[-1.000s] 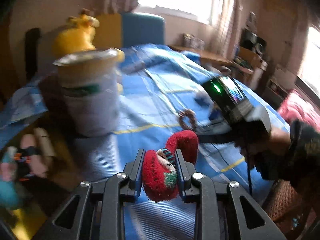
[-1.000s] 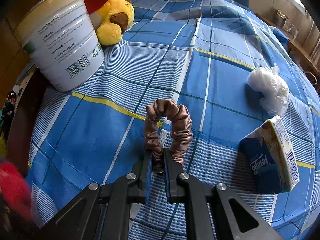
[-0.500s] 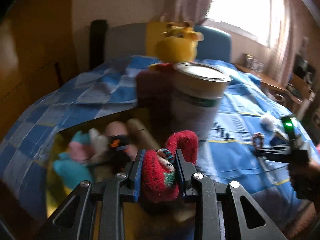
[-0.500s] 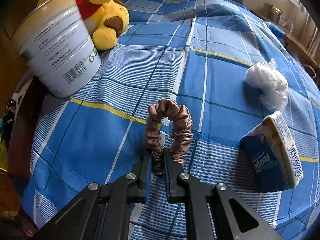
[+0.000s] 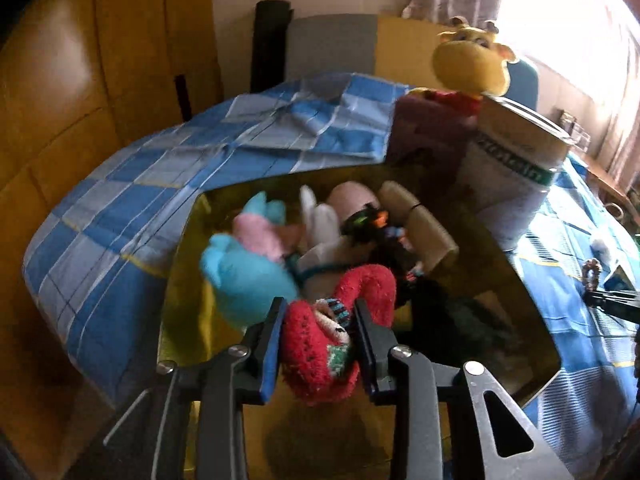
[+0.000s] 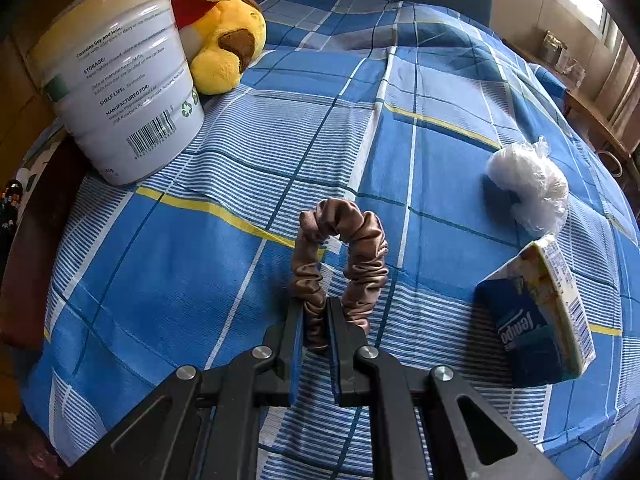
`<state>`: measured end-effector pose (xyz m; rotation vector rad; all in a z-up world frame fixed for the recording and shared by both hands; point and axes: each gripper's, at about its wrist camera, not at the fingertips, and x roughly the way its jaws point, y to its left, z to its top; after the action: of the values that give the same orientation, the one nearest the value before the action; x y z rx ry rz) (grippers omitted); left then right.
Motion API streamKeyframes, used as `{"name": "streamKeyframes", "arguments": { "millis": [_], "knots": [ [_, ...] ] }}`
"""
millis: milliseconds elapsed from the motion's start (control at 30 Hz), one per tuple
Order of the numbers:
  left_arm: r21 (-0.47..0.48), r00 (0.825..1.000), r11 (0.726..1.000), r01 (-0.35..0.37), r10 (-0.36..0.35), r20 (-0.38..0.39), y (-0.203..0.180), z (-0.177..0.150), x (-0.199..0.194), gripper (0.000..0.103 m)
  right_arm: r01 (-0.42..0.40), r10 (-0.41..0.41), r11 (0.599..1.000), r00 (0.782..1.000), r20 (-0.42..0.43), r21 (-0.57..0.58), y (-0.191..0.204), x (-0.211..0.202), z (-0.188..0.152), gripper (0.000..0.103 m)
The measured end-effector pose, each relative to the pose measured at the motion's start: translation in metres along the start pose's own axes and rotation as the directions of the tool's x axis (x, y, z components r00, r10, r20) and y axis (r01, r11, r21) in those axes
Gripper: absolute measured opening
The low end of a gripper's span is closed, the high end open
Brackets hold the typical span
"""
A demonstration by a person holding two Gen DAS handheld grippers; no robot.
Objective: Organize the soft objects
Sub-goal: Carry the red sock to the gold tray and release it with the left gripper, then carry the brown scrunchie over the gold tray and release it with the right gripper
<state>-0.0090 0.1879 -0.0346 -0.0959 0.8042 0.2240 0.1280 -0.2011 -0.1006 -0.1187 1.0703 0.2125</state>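
Note:
My left gripper (image 5: 318, 312) is shut on a red fluffy sock (image 5: 320, 352) and holds it over a yellow open box (image 5: 182, 280) that holds several soft things: a blue plush (image 5: 240, 280), a pink one (image 5: 260, 234) and white socks (image 5: 324, 224). My right gripper (image 6: 316, 316) is shut on a brown satin scrunchie (image 6: 340, 248) just above the blue checked bedspread (image 6: 400, 128). The right gripper with the scrunchie also shows in the left wrist view (image 5: 592, 276) at the far right.
A large white tin (image 6: 120, 92) stands beside the box, with a yellow plush bear (image 6: 224, 40) behind it. A white plastic-wrapped ball (image 6: 528, 188) and a blue tissue pack (image 6: 536, 316) lie on the bedspread at the right. Wooden panels (image 5: 60, 100) are at the left.
My left gripper has swung left with the red sock, from over the bedspread to over the yellow box. My right gripper has stayed almost still with the scrunchie.

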Motion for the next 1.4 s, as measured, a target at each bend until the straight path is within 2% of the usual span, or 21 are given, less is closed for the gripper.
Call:
{"name": "streamKeyframes", "arguments": {
  "millis": [233, 333, 367, 433, 500, 700, 867, 1033, 1200, 1300, 1400],
  "knots": [
    [-0.043, 1.0, 0.999, -0.014, 0.013, -0.025, 0.019, -0.01, 0.008, 0.037, 0.037, -0.037, 0.999, 0.999, 0.012, -0.001, 0.006, -0.002, -0.002, 0.009],
    [-0.065, 0.999, 0.998, -0.007, 0.004, -0.041, 0.025, -0.013, 0.011, 0.053, 0.047, -0.048, 0.999, 0.999, 0.015, 0.007, 0.007, -0.002, -0.002, 0.009],
    [-0.07, 0.999, 0.998, -0.01, 0.007, -0.043, 0.026, -0.013, 0.012, 0.062, 0.051, -0.051, 0.999, 0.999, 0.015, 0.007, 0.007, -0.002, -0.003, 0.009],
    [-0.074, 0.999, 0.997, -0.009, 0.006, -0.038, 0.028, -0.013, 0.011, 0.064, 0.059, -0.06, 0.998, 0.998, 0.016, 0.009, 0.008, -0.003, -0.003, 0.009],
    [-0.072, 0.999, 0.997, -0.006, 0.003, -0.035, 0.028, -0.013, 0.01, 0.07, 0.064, -0.064, 0.998, 0.998, 0.015, 0.016, 0.008, -0.003, -0.002, 0.009],
    [-0.083, 0.999, 0.996, 0.02, -0.022, -0.029, 0.032, -0.012, 0.007, 0.076, 0.076, -0.075, 0.994, 0.997, -0.019, 0.078, 0.005, -0.003, 0.006, 0.009],
    [-0.092, 0.999, 0.995, 0.049, -0.051, -0.017, 0.039, -0.009, 0.003, 0.076, 0.035, -0.03, 0.983, 0.999, -0.033, 0.182, -0.008, -0.009, 0.027, 0.008],
    [-0.089, 0.998, 0.994, 0.061, -0.06, 0.016, 0.043, -0.005, -0.005, 0.08, 0.028, -0.035, 0.971, 0.999, 0.027, 0.237, -0.019, -0.037, 0.084, 0.008],
    [-0.101, 0.997, 0.992, 0.075, -0.072, 0.034, 0.047, -0.001, -0.009, 0.084, 0.039, -0.069, 0.962, 0.993, 0.101, 0.271, -0.016, -0.071, 0.178, 0.008],
    [-0.104, 0.996, 0.991, 0.085, -0.081, 0.041, 0.05, 0.002, -0.011, 0.085, 0.034, -0.077, 0.966, 0.984, 0.16, 0.255, 0.004, -0.094, 0.233, 0.008],
    [-0.1, 0.997, 0.993, 0.063, -0.058, 0.053, 0.054, 0.005, -0.013, 0.085, 0.043, -0.093, 0.976, 0.968, 0.233, 0.211, 0.039, -0.114, 0.287, 0.008]
  ]
}}
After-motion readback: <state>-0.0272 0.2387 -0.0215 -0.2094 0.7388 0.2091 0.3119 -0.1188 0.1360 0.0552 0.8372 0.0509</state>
